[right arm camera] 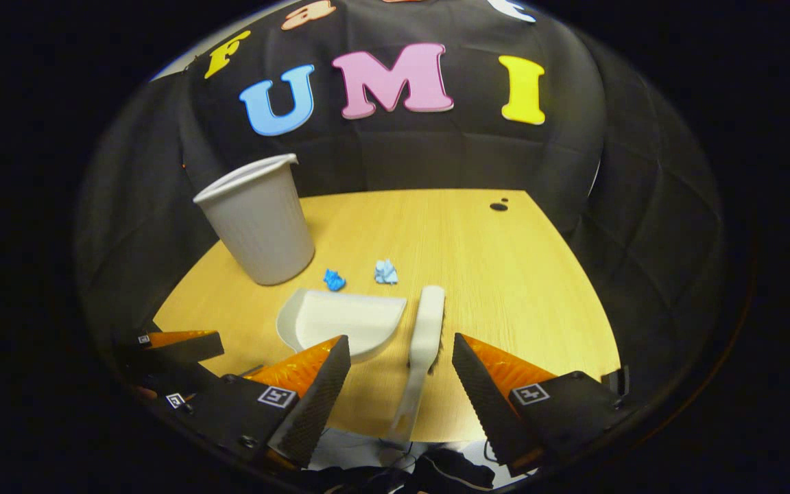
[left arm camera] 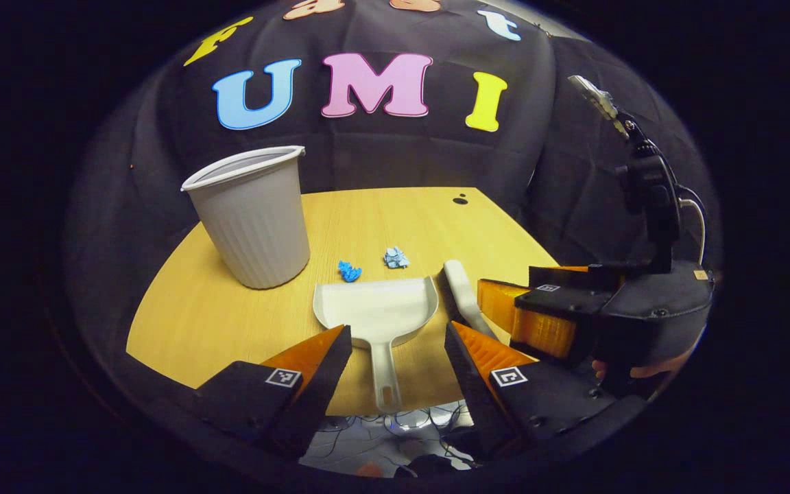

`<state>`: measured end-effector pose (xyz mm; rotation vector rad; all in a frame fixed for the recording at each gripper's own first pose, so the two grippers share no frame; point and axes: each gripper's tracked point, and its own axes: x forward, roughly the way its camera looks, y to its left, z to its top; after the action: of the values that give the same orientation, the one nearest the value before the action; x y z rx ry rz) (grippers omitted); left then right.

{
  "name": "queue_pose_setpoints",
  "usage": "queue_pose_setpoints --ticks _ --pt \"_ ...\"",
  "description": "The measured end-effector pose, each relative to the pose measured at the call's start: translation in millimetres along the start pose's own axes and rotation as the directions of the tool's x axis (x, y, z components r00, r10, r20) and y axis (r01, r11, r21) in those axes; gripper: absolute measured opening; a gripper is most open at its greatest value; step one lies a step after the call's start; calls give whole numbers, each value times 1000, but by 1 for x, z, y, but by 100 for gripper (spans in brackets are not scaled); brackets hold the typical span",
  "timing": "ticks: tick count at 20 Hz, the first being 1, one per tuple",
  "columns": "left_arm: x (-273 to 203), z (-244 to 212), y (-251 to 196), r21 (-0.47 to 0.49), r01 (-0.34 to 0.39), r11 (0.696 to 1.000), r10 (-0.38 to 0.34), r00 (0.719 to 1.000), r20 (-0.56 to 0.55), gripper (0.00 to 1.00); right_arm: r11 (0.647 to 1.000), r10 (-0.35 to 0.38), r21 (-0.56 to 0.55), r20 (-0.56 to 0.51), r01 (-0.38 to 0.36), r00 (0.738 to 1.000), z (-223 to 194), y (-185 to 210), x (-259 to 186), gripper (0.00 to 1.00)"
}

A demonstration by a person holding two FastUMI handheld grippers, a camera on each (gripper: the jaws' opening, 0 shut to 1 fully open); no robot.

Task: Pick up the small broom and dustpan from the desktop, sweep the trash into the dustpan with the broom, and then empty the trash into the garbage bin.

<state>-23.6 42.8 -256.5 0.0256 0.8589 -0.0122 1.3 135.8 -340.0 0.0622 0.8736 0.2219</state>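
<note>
On desk: dustpan empty; bin upright.

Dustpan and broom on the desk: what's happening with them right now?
Nothing is grasped yet. The left tongs are open, straddling the dustpan handle, and the right tongs are open around the broom handle. Both tools lie flat on the desk. Two blue paper scraps sit beyond the pan, unswept, near the grey bin.
</note>
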Motion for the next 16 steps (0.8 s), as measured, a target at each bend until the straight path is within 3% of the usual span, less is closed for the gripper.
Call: queue_pose_setpoints --ticks 4,7,10,12,16 --pt "29 -16 0 21 -6 1000 9 988 -155 83 1000 -5 29 -167 9 986 -30 -8 36 97" --pt "53 -22 10 -6 -20 1000 17 952 -306 83 999 7 39 -273 4 962 -43 -15 59 97" --pt "68 -29 11 -86 -51 995 10 907 -420 83 1000 23 21 -378 -16 925 -57 -23 79 97" --pt "76 -30 18 -90 -92 992 37 871 -489 83 999 35 22 -449 -28 893 -68 -29 92 97" --pt "92 -27 19 -108 -119 987 39 829 -558 83 1000 26 2 -550 -30 835 -86 -33 115 98"
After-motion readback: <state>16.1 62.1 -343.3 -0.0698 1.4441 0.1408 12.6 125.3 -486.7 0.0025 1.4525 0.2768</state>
